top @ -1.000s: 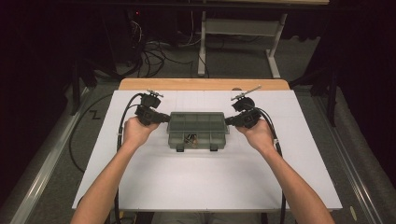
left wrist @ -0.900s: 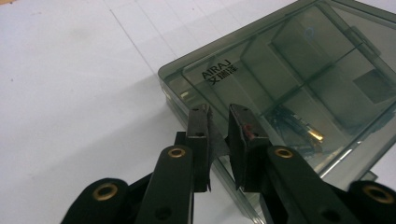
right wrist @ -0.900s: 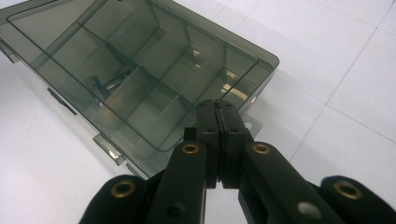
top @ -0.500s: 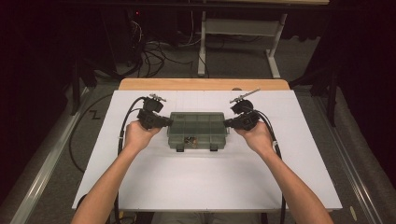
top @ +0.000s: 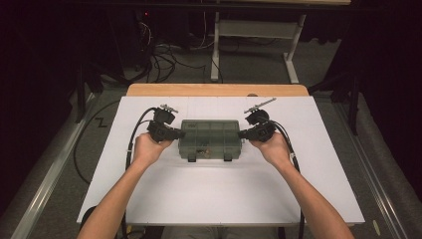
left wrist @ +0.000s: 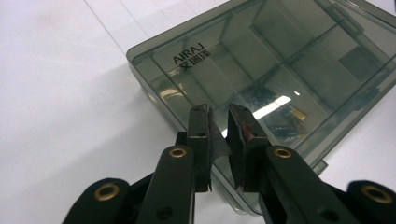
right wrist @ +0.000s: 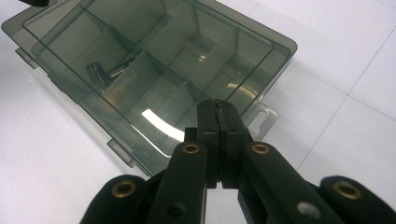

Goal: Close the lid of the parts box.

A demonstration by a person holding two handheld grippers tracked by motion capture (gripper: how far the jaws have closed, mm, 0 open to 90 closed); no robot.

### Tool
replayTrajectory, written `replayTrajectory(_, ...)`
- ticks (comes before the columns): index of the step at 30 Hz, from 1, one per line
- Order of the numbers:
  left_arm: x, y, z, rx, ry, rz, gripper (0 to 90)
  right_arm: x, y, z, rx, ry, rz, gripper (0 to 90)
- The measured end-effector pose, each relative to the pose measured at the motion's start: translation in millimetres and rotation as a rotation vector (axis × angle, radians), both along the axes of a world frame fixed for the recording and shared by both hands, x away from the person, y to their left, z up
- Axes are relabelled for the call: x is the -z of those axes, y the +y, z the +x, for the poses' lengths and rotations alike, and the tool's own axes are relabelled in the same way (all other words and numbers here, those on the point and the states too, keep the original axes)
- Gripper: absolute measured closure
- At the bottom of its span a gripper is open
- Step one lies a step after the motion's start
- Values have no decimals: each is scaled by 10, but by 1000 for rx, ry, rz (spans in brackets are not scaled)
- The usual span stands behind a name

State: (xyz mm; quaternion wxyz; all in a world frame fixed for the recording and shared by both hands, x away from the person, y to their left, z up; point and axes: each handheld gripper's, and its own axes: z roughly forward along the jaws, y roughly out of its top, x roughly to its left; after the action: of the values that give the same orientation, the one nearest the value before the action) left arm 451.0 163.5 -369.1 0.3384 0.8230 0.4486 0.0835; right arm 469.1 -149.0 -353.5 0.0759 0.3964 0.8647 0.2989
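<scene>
**Two grippers flanked a closed smoky plastic organizer box**

A translucent grey-green plastic compartment box point(top: 211, 140) with its lid down lay flat near the centre of the high view, on the white surface point(top: 219, 194). Two latch tabs showed along its lower edge in that frame.

The left gripper point(top: 175, 132) sat at the left end of the box, just left of centre in the high view, held by the person's left hand point(top: 147, 148). In the left gripper view its black fingers point(left wrist: 201, 135) stood at the bottom centre of the frame, drawn almost together with a thin slit between the pads and nothing caught in it; their tips lay over the near corner of the box, which filled the upper right and bore the lettering "AIRAJ". Whether they touched the lid could not be told.

The right gripper point(top: 244, 133) sat at the right end of the box, held by the right hand point(top: 271, 147). In the right gripper view its fingers point(right wrist: 208, 125) were pressed fully together at the lower centre, tips over the box's edge beside a hanging tab. Small dark parts point(right wrist: 100, 74) lay in one compartment at the upper left of that frame.
</scene>
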Motion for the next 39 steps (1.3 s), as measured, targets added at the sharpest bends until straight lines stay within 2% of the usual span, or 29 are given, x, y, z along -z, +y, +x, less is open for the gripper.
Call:
replayTrajectory(7,50,-4,-19,-4,3,19,791,42,3,-9,-3,2,-4,900)
replayTrajectory(25,110,-9,-54,0,-1,-2,782,143,34,-17,-15,6,-14,900)
replayTrajectory(33,147,-30,-69,5,4,3,780,179,70,-30,-22,5,-43,900)
replayTrajectory(39,147,-46,-75,7,-2,8,774,201,65,-40,-27,-1,-34,900)
